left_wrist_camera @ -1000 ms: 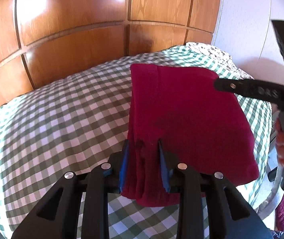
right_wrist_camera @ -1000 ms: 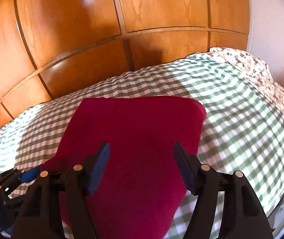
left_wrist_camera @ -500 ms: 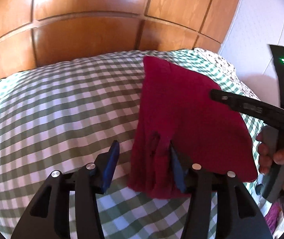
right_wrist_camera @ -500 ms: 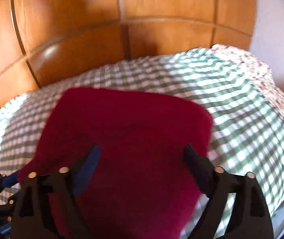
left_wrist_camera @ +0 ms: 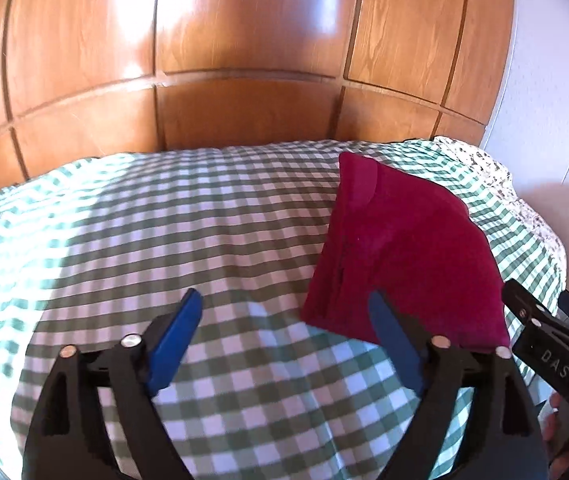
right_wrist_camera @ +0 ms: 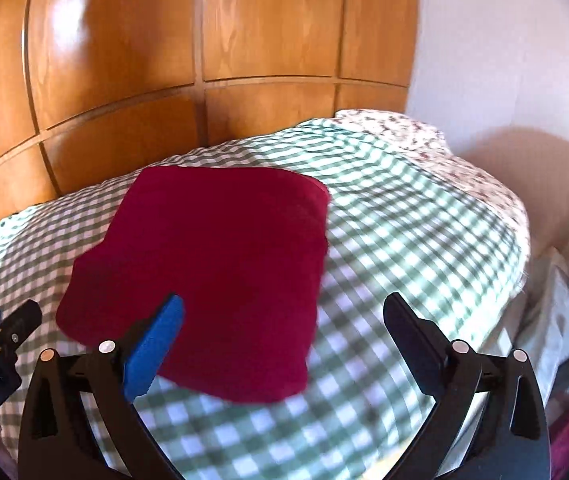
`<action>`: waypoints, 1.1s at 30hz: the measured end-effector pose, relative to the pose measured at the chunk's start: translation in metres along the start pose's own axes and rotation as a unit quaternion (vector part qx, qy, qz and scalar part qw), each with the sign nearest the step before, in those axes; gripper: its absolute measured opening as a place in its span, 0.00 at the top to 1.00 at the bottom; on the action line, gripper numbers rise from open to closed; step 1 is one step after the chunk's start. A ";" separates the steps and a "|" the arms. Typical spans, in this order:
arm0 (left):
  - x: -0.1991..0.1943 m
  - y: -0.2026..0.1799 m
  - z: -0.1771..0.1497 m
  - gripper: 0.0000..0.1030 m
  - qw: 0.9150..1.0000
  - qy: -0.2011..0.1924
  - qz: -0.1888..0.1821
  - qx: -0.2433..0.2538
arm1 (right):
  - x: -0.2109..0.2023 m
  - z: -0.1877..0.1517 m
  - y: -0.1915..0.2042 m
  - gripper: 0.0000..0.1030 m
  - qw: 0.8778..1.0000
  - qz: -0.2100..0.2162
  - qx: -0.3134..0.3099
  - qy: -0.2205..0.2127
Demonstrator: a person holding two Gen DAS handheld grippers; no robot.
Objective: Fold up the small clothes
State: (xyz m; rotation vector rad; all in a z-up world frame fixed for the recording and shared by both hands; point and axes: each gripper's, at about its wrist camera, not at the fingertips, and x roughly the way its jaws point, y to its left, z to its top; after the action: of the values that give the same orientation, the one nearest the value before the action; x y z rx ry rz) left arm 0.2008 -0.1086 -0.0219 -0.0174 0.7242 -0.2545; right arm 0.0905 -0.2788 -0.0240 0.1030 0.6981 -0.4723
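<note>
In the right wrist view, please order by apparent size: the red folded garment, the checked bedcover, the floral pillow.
1. checked bedcover, widest across the picture
2. red folded garment
3. floral pillow, smallest, though it lies farthest from the camera, so its real size is unsure

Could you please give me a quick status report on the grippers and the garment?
Left gripper open, empty. Right gripper open, empty. Red garment folded flat on the checked bedspread. Nothing in the way.

- Folded garment (left_wrist_camera: pixel 400 256): lies on the bed (left_wrist_camera: pixel 164 240), right of centre.
- Wooden panelling (left_wrist_camera: pixel 244 60): behind the bed, far side.
- Patterned pillow (right_wrist_camera: pixel 424 140): far right on the bed, beside the wall (right_wrist_camera: pixel 504 60).
- Left tool (left_wrist_camera: pixel 284 320): near, left of the garment.
</note>
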 end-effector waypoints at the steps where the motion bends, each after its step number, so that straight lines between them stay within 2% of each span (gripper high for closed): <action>1: -0.006 -0.002 -0.003 0.10 1.000 -0.008 0.005 0.002 | -0.004 -0.003 -0.001 0.04 1.000 -0.005 0.005 -0.001; 5: -0.019 -0.004 -0.008 0.03 1.000 -0.018 0.017 0.007 | -0.016 -0.011 -0.009 0.04 1.000 -0.018 0.018 -0.009; 18: -0.030 -0.019 -0.016 0.03 0.999 -0.014 0.028 0.020 | -0.027 -0.022 -0.011 0.04 1.000 -0.013 0.010 -0.023; 24: -0.031 -0.021 -0.019 0.03 0.999 -0.013 0.030 0.022 | -0.025 -0.025 -0.019 0.04 0.999 -0.017 0.023 -0.021; 33: -0.032 -0.018 -0.020 0.03 0.999 -0.013 0.031 0.016 | -0.023 -0.028 -0.013 0.04 1.000 -0.016 0.008 -0.022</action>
State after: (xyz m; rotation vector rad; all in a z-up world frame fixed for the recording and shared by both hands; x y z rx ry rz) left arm 0.1611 -0.1167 -0.0140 0.0325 0.6932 -0.2067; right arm 0.0531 -0.2744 -0.0298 0.0964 0.6540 -0.5085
